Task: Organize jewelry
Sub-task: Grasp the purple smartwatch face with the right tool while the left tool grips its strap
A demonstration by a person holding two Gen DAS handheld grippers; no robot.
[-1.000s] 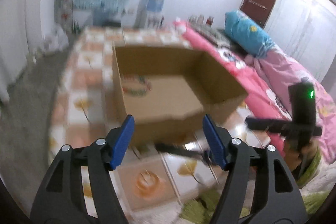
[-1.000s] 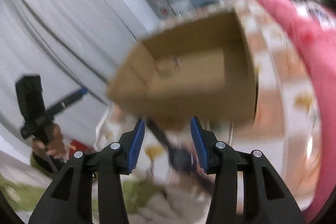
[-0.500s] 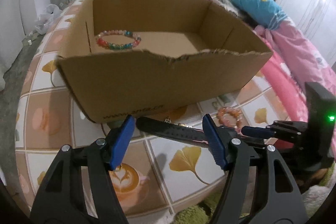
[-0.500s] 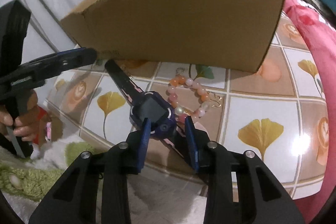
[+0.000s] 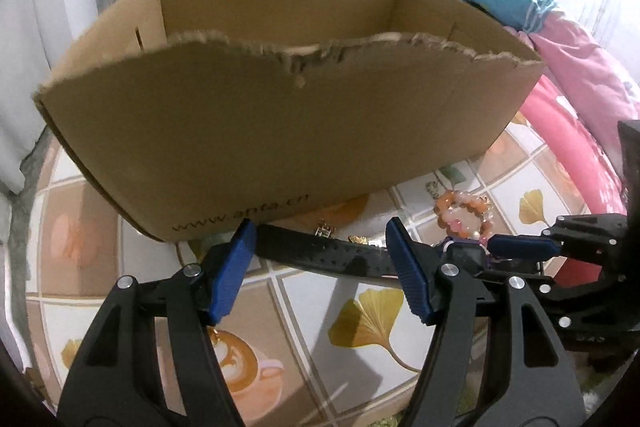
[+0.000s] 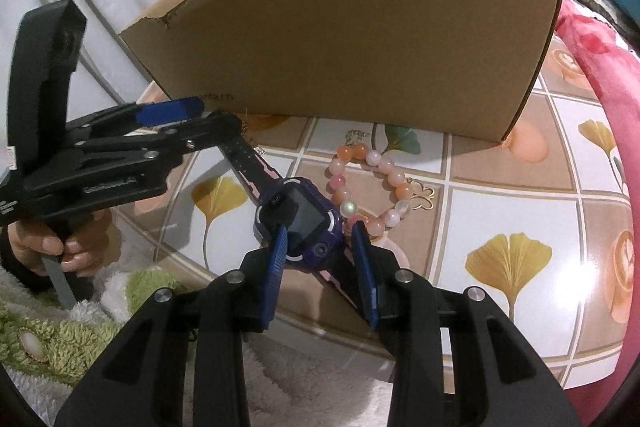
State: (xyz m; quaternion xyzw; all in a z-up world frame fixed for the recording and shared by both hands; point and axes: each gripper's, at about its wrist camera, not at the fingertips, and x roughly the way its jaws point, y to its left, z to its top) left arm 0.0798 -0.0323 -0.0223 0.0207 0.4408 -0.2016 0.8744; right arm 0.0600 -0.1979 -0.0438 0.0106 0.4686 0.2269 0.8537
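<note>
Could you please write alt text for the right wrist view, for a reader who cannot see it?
The right gripper straddles the face of a dark blue smartwatch lying on a tiled tabletop, its blue fingers either side, not clearly clamped. A pink beaded bracelet lies beside the watch, a torn cardboard box behind, and the left gripper holds over the strap's far end.

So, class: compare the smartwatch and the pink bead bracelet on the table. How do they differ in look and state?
1. The smartwatch is dark purple with a flat strap; the bead bracelet is a loop of pink and orange round beads.
2. The right gripper straddles the smartwatch's face; the bead bracelet lies outside its fingers.

Both rest on the patterned table before the cardboard box.
</note>
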